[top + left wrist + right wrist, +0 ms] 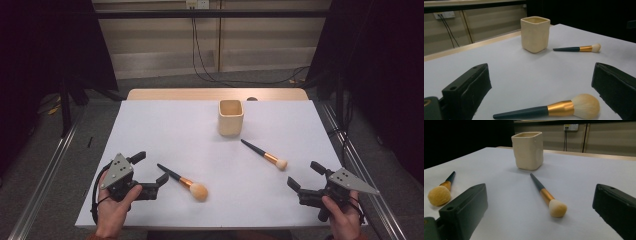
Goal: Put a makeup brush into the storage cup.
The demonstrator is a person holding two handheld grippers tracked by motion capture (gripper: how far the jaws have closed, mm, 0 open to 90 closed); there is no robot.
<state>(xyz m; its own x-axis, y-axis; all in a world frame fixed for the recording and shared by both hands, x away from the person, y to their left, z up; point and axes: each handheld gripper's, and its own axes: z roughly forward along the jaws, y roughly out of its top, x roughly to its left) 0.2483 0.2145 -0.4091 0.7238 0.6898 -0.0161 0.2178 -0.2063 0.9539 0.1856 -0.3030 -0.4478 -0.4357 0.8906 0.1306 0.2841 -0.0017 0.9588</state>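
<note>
A cream square cup stands upright on the white table, toward the back middle. Two makeup brushes with dark handles and gold ferrules lie flat. The larger brush lies at the front left, just right of my left gripper, which is open and empty. The smaller brush lies right of centre, up and left of my right gripper, also open and empty. From the left gripper view the larger brush lies between the jaws, with the cup beyond. The right gripper view has the smaller brush ahead.
A wooden strip borders the table's far edge. Metal rails run along both sides on the floor. Black cables hang down the back wall to the floor. Open white table surface lies between the brushes and at the back left.
</note>
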